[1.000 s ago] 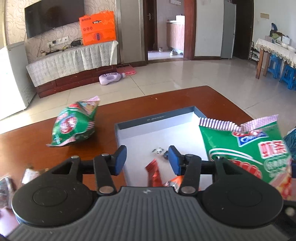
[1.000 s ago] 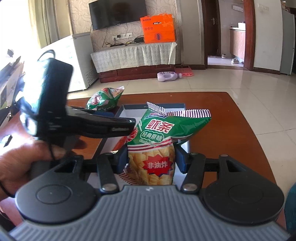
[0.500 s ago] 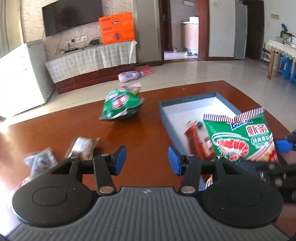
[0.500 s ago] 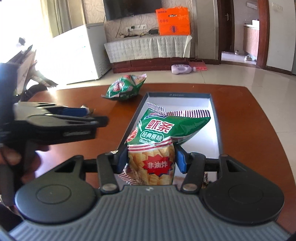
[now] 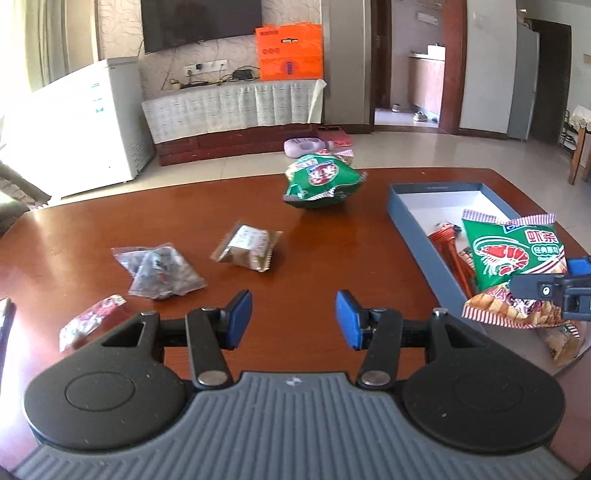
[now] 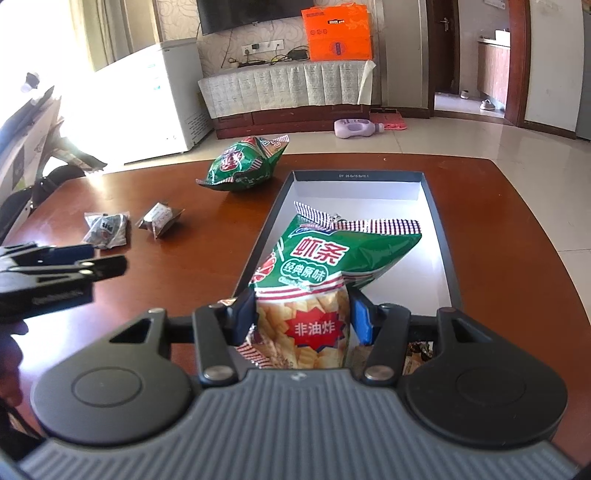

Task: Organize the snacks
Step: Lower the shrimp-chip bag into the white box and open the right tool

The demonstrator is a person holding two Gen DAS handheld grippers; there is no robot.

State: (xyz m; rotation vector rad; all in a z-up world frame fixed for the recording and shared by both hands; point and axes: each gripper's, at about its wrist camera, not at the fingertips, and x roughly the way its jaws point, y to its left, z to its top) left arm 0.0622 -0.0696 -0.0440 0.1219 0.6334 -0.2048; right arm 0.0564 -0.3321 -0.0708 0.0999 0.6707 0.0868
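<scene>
The right gripper (image 6: pixel 301 317) pinches a crinkly foil chip bag (image 6: pixel 325 273) over the rectangular blue box (image 6: pixel 439 236); the left gripper (image 5: pixel 293 319) gapes wide, holding nothing, over the glossy wooden table (image 5: pixel 314 258).

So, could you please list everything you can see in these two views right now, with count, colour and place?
shrimp-chip bag: 1, green and red, held over the near end of the box
second chip bag: 1, green, on the table beyond the box's left wall
box: 1, blue outside, white inside, right part of the table
red packets: a few, red, inside the box
tan packet: 1, tan, mid table
clear packets: about 2, clear with dark contents, left of the tan packet
red-white packet: 1, near left edge
table: 1, brown wood
bottle: 1, lilac, on the floor
orange carton: 1, on the TV stand
left gripper: open, empty, over the table
right gripper: shut on the shrimp-chip bag
</scene>
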